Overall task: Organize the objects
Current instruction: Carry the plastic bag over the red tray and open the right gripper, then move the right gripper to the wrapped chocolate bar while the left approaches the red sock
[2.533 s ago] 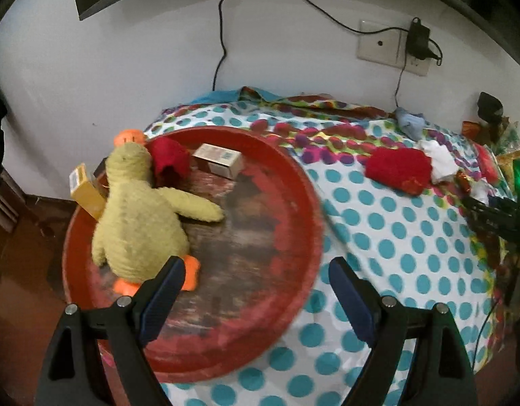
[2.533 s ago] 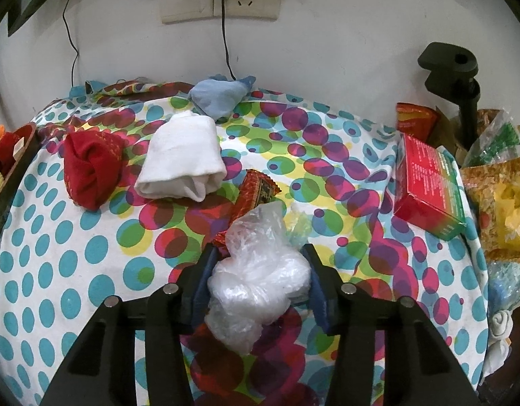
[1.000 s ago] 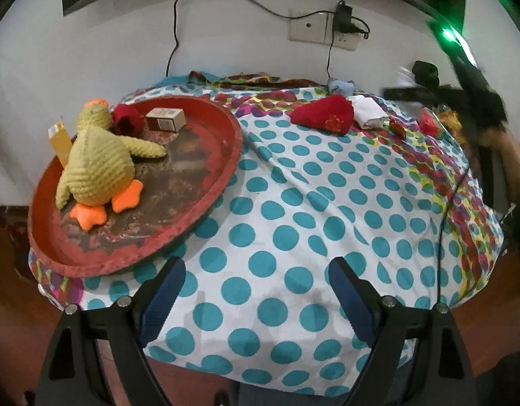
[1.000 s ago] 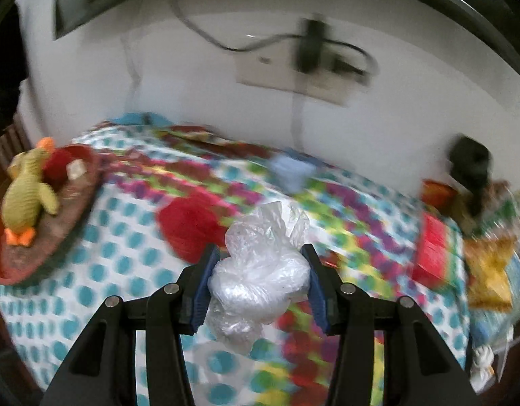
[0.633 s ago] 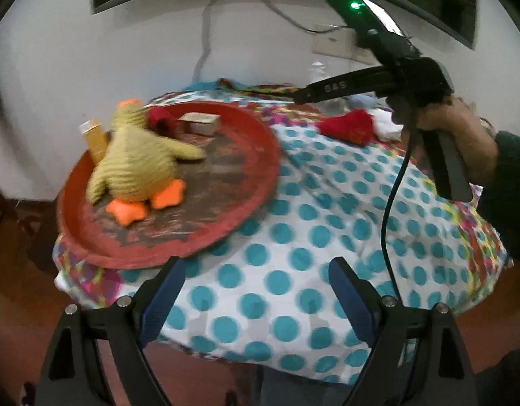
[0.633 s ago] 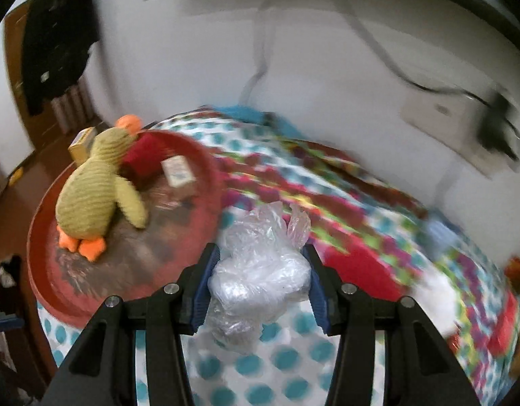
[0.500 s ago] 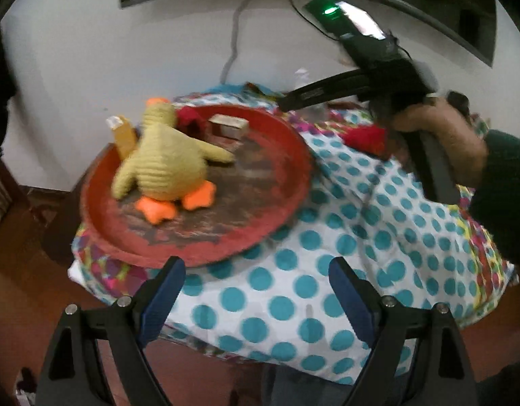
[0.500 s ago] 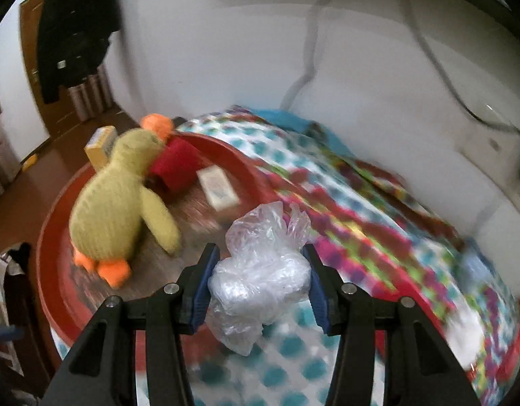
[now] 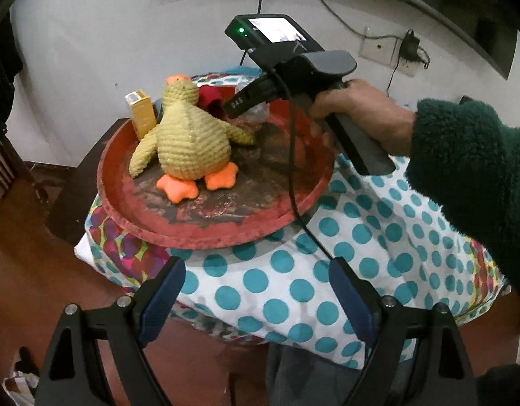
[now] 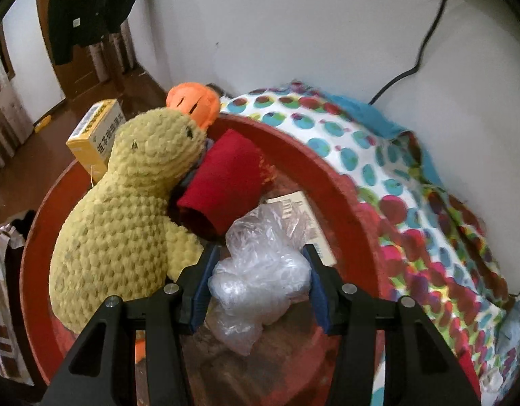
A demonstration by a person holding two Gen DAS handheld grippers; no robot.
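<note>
My right gripper (image 10: 260, 287) is shut on a crumpled clear plastic bag (image 10: 260, 270) and hangs over the round red tray (image 10: 344, 189), just right of the yellow knitted duck (image 10: 124, 209). Behind the bag lie a rolled red cloth (image 10: 226, 179) and a small carton (image 10: 307, 216), partly hidden by the bag. In the left wrist view a hand holds that gripper over the tray (image 9: 276, 216), with the bag (image 9: 256, 115) showing beside the duck (image 9: 192, 142). My left gripper (image 9: 256, 297) stands open and empty, back from the table's near edge.
A yellow box (image 10: 97, 135) stands at the tray's far left rim. The table wears a polka-dot cloth (image 9: 361, 243). A dark green sleeve (image 9: 469, 176) crosses the right side. A cable (image 9: 293, 176) hangs from the right gripper over the tray. Wooden floor lies left and below.
The right gripper has carried the plastic bag leftward from over the table's cloth to above the red tray, beside the duck. The left gripper drew back a little and stayed open.
</note>
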